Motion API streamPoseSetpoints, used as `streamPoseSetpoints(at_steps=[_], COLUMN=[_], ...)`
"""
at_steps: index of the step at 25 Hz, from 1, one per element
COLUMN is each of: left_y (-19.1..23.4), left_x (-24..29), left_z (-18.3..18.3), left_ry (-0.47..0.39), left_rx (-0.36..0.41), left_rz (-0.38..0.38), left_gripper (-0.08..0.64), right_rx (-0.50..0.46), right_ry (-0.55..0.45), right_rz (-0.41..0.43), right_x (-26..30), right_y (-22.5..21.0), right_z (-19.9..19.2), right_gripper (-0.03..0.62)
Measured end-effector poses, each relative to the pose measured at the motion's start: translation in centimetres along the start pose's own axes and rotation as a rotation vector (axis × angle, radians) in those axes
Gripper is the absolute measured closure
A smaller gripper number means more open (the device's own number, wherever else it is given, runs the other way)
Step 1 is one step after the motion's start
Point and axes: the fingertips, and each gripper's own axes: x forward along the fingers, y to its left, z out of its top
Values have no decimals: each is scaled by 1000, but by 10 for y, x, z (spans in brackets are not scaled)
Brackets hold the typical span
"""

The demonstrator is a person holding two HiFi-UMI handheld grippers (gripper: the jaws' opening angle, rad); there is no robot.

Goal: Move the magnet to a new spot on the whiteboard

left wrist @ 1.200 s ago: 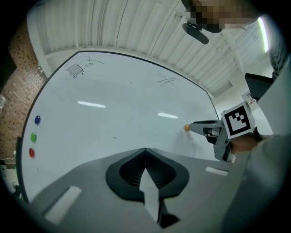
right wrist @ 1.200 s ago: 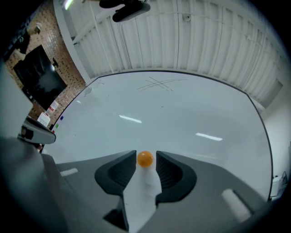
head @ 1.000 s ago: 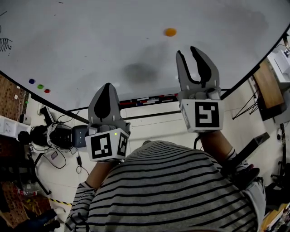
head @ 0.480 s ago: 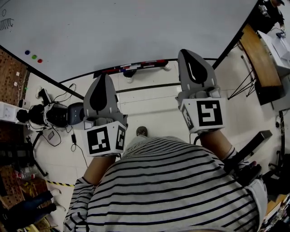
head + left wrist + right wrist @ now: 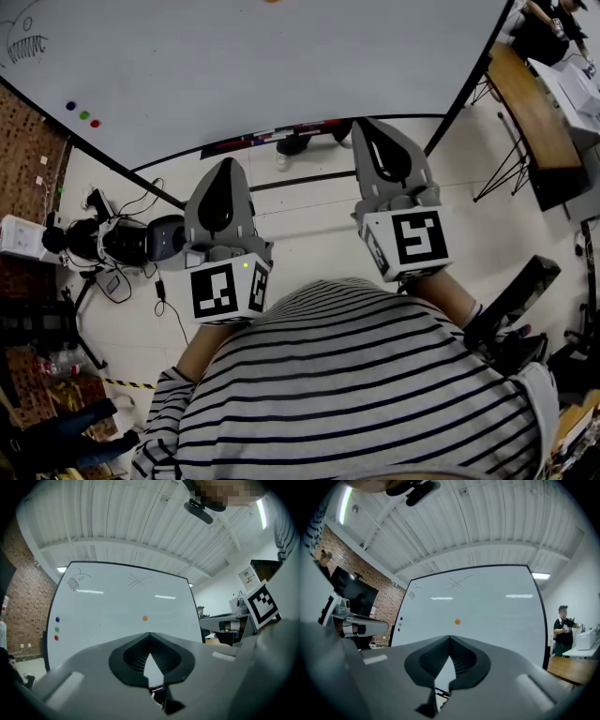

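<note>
Two empty grippers sit mid-frame in the head view: left gripper (image 5: 228,169) and right gripper (image 5: 368,127), each with jaws clenched together. Well beyond them, the orange magnet (image 5: 145,618) sticks near the middle of the whiteboard (image 5: 103,611).
</note>
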Motion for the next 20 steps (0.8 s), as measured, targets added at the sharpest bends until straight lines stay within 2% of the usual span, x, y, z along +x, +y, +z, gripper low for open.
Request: streamPoseSetpoints(at_steps=[4, 13, 20], left_y=[4, 10, 21], left_x=[5, -14, -8], left_z=[-3, -1, -2], left_ry=[2, -11, -21], left_rx=[-14, -41, -36], left_rz=[-11, -45, -38], left_gripper=[545, 545, 545], right_rx=[-5, -42, -56], right_ry=[1, -12, -15], right_rz=[13, 9, 30], right_x=[12, 0, 15], right_y=[9, 37, 47], right_z=[2, 16, 14], right_gripper=[592, 592, 592])
